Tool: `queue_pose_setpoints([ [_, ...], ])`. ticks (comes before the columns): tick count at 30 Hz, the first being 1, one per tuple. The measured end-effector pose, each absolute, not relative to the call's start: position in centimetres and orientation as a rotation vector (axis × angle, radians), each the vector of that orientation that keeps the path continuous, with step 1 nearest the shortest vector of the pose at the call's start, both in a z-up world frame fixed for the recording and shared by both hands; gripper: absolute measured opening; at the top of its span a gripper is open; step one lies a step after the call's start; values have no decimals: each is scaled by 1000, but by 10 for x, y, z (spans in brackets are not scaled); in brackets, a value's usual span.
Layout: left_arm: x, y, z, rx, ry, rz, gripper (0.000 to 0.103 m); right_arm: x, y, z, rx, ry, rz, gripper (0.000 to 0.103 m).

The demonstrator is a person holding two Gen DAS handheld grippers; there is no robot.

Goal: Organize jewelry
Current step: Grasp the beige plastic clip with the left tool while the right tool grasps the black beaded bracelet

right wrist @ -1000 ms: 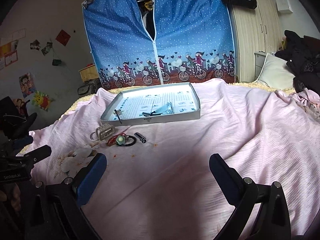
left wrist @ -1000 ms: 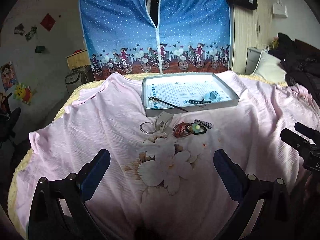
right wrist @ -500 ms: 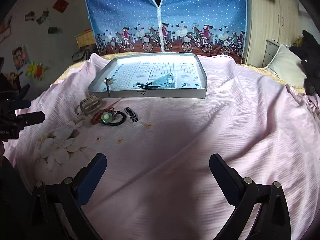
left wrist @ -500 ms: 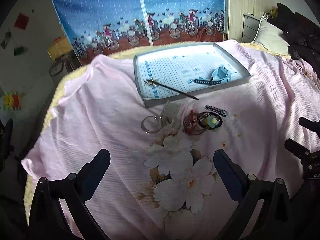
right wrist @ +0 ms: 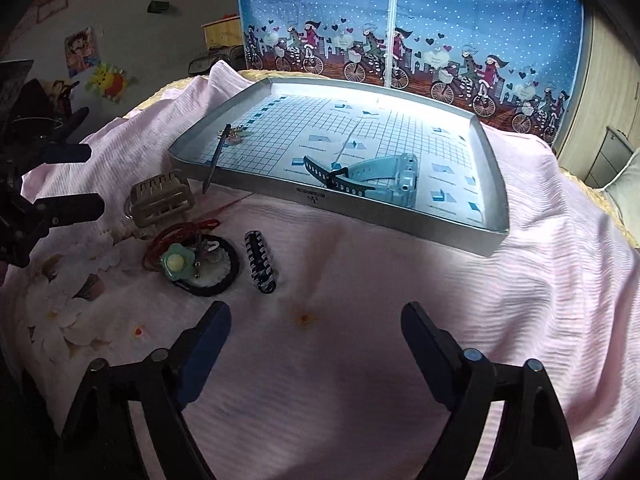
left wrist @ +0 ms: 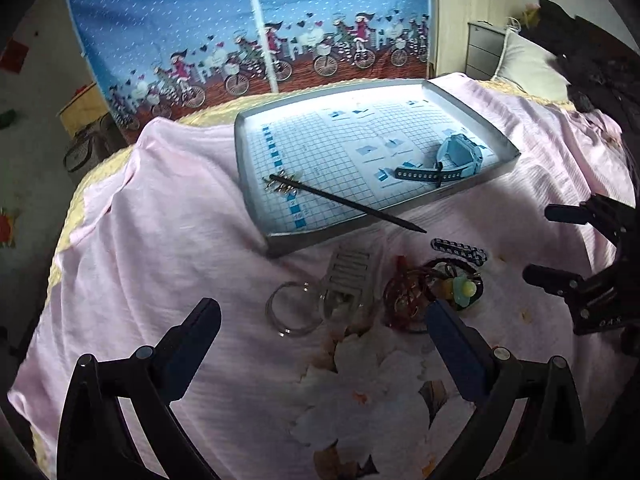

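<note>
You have brought both grippers down closer to the loose pieces on the pink sheet (left wrist: 168, 208), left gripper (left wrist: 320, 320) and right gripper (right wrist: 316, 320) both spread apart and empty, so the clear bangle (left wrist: 294, 314) and black hair clip (right wrist: 260, 262) beside the tray (right wrist: 400, 220) are within reach for picking up.

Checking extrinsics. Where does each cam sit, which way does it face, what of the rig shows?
Left wrist: on the left gripper, above the bed's left, facing the tray and clear ring; own fingers open at the bottom, right gripper at the right edge.
Right wrist: on the right gripper, further right, facing the tray and black clip; own fingers open at the bottom, left gripper at the left edge.
Shared: tray, watch, hairpin, comb, flower tie.
</note>
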State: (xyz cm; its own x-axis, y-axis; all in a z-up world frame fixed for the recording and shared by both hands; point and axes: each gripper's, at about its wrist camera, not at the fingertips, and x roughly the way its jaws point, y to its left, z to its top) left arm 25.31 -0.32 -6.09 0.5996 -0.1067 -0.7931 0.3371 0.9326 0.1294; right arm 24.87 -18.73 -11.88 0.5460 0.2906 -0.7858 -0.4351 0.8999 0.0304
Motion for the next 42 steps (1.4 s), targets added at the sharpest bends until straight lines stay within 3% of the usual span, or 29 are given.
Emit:
queue_pose_setpoints([
  [6, 272, -4, -81, 280, 939, -285, 91, 257, -181, -127, -164, 900, 490, 65],
  [15, 290, 0, -93, 223, 1002, -284, 61, 278, -168, -133, -132, 896, 544, 35],
  [22, 294, -10, -102, 253, 1011, -323, 39, 277, -158, -139, -136, 921, 569, 32],
  [25, 294, -11, -103, 256, 1006, -329, 28, 279, -157, -144, -114, 948, 571, 22],
  [27, 294, -9, -103, 236, 1005, -333, 27, 280, -160, -144, -94, 949, 568, 17],
  [42, 295, 25, -78, -184, 1044, -418, 27, 265, -163, -123, -56, 862, 620, 16],
])
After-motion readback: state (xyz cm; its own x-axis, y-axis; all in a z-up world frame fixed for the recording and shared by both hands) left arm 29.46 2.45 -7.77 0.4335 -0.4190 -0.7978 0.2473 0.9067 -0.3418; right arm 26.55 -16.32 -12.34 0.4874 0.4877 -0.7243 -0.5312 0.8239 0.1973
